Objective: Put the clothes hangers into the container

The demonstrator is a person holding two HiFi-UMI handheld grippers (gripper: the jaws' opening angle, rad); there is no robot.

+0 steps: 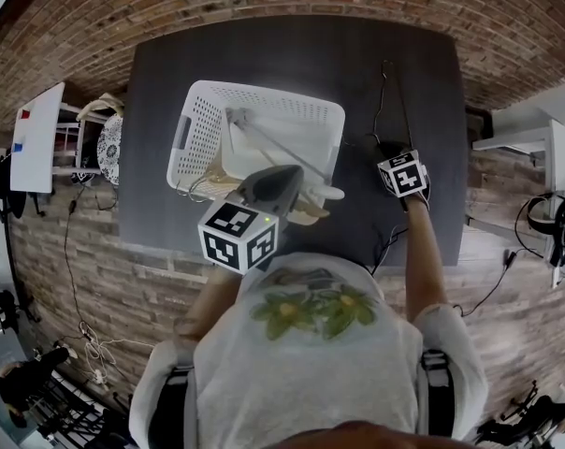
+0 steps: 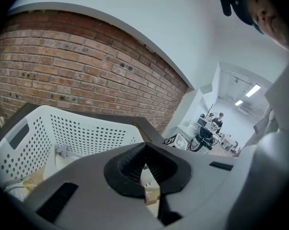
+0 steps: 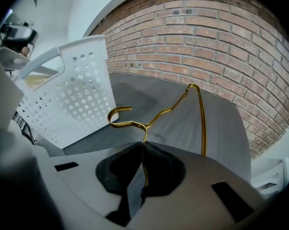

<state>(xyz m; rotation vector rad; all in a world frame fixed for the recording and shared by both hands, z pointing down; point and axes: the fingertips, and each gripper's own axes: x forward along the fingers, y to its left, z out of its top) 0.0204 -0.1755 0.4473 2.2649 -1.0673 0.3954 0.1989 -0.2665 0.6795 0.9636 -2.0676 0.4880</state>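
Right gripper (image 3: pixel 143 150) clenched on gold wire hanger (image 3: pixel 160 113), right of white basket (image 3: pixel 82 104); left gripper (image 2: pixel 144 151) jaws together, over basket's near rim.

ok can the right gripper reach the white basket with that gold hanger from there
Probably yes. The right gripper is shut on the gold hanger, and only bare table lies between it and the white basket, whose top is open.

light: even, soft | focus: sharp | edges: fisheye bend, dark corners
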